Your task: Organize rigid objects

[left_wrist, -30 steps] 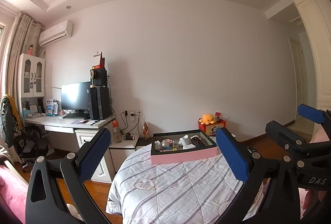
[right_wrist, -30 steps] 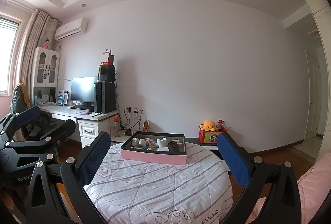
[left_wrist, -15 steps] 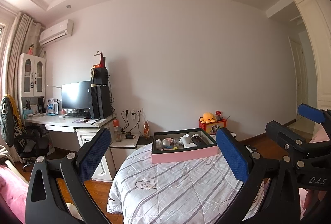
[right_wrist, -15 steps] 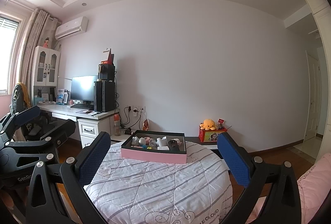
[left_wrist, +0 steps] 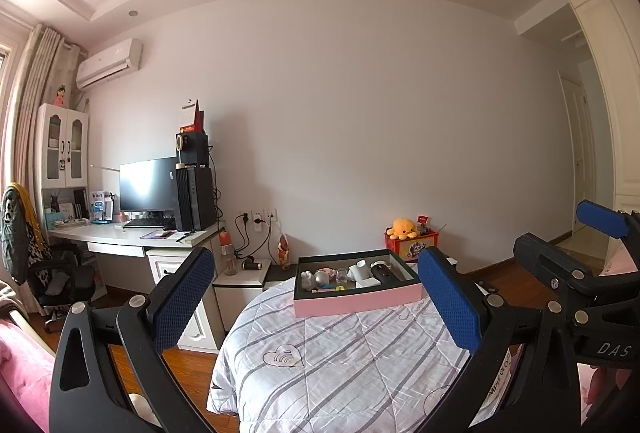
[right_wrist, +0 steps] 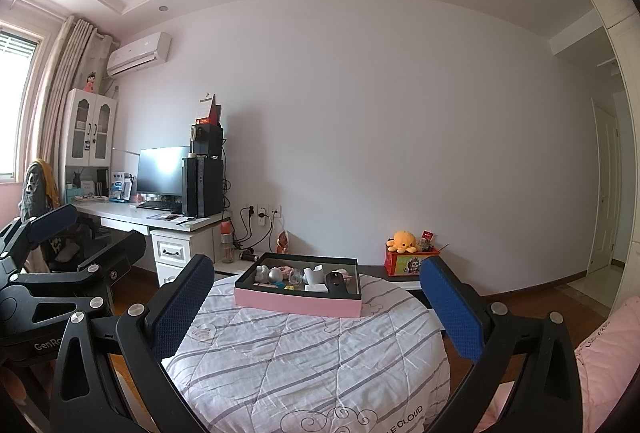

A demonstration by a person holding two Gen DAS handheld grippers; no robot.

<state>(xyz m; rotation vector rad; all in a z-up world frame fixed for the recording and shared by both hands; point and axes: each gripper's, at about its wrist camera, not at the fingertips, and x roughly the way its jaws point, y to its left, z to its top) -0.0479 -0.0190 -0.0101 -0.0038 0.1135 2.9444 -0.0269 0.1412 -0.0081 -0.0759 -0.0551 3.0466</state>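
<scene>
A pink box (left_wrist: 358,303) with a dark rim sits at the far side of a round table under a striped quilted cloth (left_wrist: 352,361). It holds several small items, among them a silver ball (left_wrist: 321,278), a white cup (left_wrist: 357,269) and a black object (left_wrist: 383,272). The box also shows in the right wrist view (right_wrist: 298,303). My left gripper (left_wrist: 316,293) is open and empty, held well short of the box. My right gripper (right_wrist: 314,297) is open and empty too, at a similar distance. Each gripper shows at the edge of the other's view.
A white desk (left_wrist: 132,237) with a monitor and a black computer tower stands at the left wall, with an office chair (left_wrist: 60,281) beside it. A low nightstand (left_wrist: 240,281) stands behind the table. A red box with an orange plush octopus (left_wrist: 404,229) stands beyond the table.
Both views have barely shifted; the box sits slightly differently in the frames. Both grippers stay open and empty.
</scene>
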